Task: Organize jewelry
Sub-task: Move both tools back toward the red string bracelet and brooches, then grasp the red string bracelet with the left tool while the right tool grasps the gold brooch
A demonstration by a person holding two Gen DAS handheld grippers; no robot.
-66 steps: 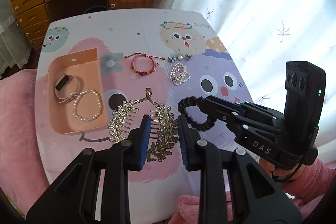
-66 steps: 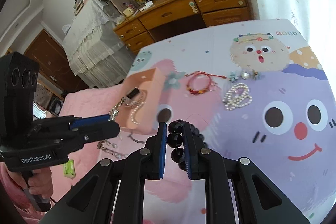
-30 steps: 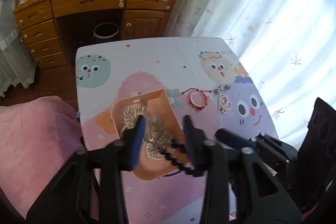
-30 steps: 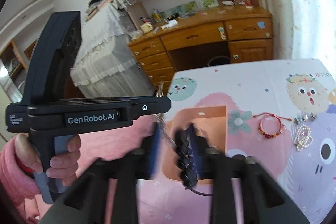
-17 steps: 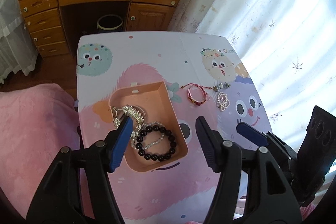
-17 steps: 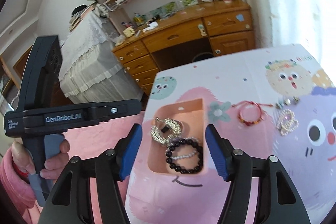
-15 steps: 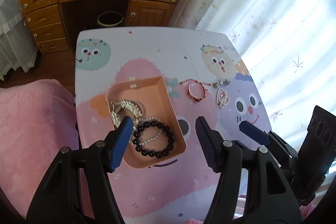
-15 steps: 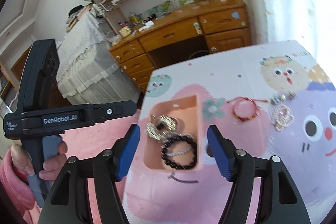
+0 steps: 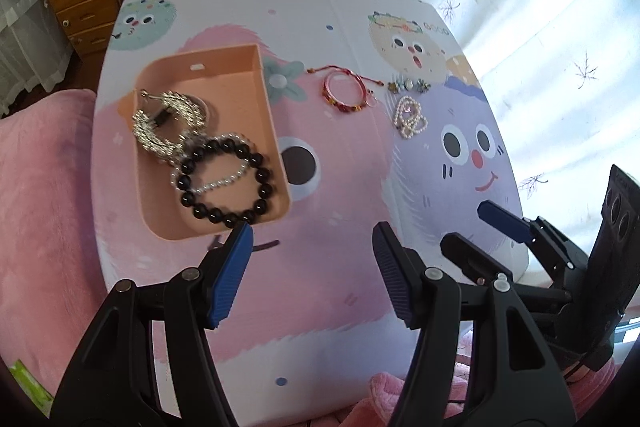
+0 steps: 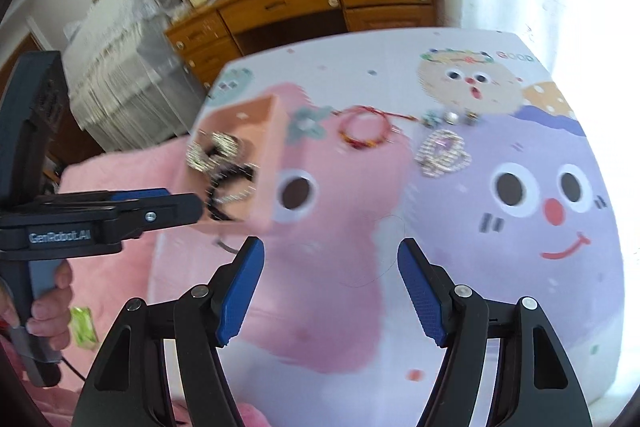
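Both grippers, left (image 9: 312, 259) and right (image 10: 330, 281), hang wide apart, holding nothing; black bracelet (image 9: 226, 183) lies in the tray (image 9: 256, 75), red bracelet (image 9: 346, 95) and pearls (image 9: 408, 117) on the mat beside it

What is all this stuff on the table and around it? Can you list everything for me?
Tray: one, peach, left part of table.
Black bead bracelet: one, in tray.
Silver hair comb: one, in tray.
Pearl bracelet: one, white, in tray, under the black beads.
Red string bracelet: one, on table right of tray.
Pearl strand: one, white, right of red bracelet.
Small clips: a few, beyond pearl strand.
Table: one, cartoon-print cover.
Desk: one, wooden, behind.
Left tool: open, empty.
Right tool: open, empty.
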